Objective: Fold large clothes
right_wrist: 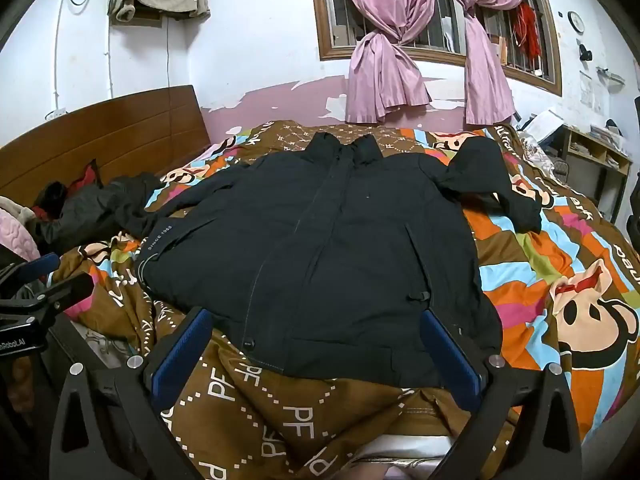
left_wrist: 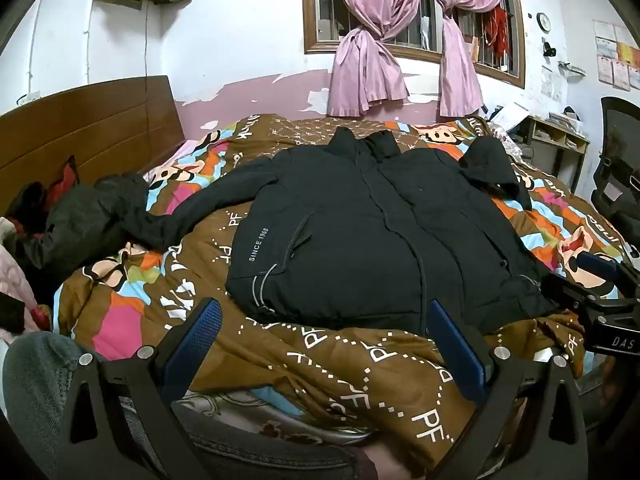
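Observation:
A large black jacket [left_wrist: 360, 220] lies front up and spread flat on the bed, collar toward the far wall. Its left sleeve stretches out to the left; its right sleeve [right_wrist: 492, 184] is bent over near the shoulder. My left gripper [left_wrist: 324, 312] hovers open just short of the jacket's near hem, blue pads wide apart, nothing between them. My right gripper [right_wrist: 316, 322] is also open, held over the jacket [right_wrist: 320, 248] at its near hem without gripping it. The right gripper's body [left_wrist: 600, 300] shows at the right edge of the left wrist view.
A brown patterned quilt [left_wrist: 320, 368] covers the bed. Dark and red clothes [left_wrist: 80, 216] are heaped by the wooden headboard [left_wrist: 88, 128] at left. Pink curtains [left_wrist: 372, 60] hang at the window. A shelf [left_wrist: 560, 140] and black chair [left_wrist: 620, 168] stand at right.

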